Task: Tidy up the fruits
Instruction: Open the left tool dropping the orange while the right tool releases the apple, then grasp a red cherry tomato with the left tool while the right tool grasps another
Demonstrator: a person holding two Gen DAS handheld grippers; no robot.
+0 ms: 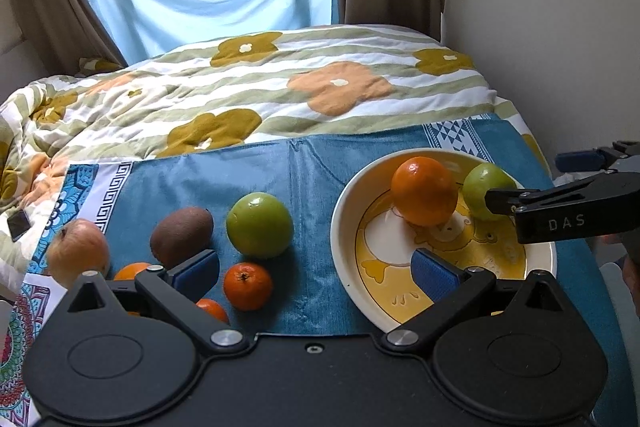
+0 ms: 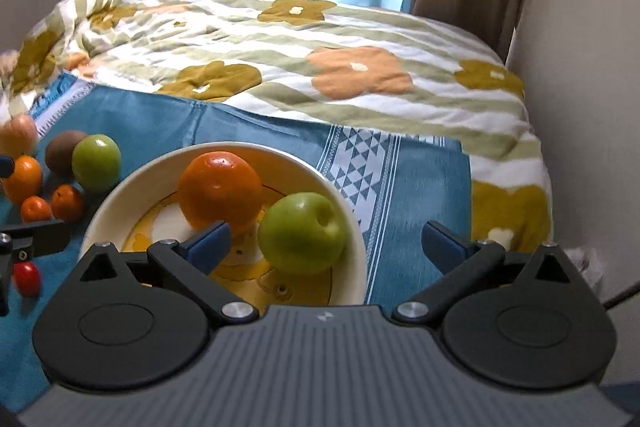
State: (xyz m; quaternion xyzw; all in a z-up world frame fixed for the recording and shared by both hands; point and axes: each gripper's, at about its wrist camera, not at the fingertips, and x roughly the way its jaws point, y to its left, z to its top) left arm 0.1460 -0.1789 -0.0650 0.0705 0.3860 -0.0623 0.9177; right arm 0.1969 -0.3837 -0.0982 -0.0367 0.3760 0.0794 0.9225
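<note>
a bed with a flowered quilt (image 1: 280, 87) is seen, and a blue cloth (image 1: 312, 187) is spread over its near end. on the cloth a cream bowl (image 1: 340, 223) with a yellow cartoon print holds a large orange (image 1: 424, 191) and a green apple (image 2: 302, 239), which lie just beside each other.

the right gripper (image 2: 326, 243) is held over the bowl with its jaws spread wide; the apple sits between them, and no pad is seen pressing on it. the left gripper (image 1: 316, 273) is held low over the cloth, its jaws also spread and empty.

left of the bowl, loose fruit is scattered on the cloth: a second green apple (image 1: 260, 225), a brown kiwi (image 1: 182, 237), a pale onion-like fruit (image 1: 78, 253), several small mandarins (image 1: 248, 285) and, in the right wrist view, a small red tomato (image 2: 26, 279).

the apples and the orange are judged firm, smooth, fairly heavy and prone to roll, so a hold across the widest middle is advised. the kiwi and mandarins are judged softer and lighter, and a gentle squeeze at their sides is called for. the tomato is judged the most easily bruised.
</note>
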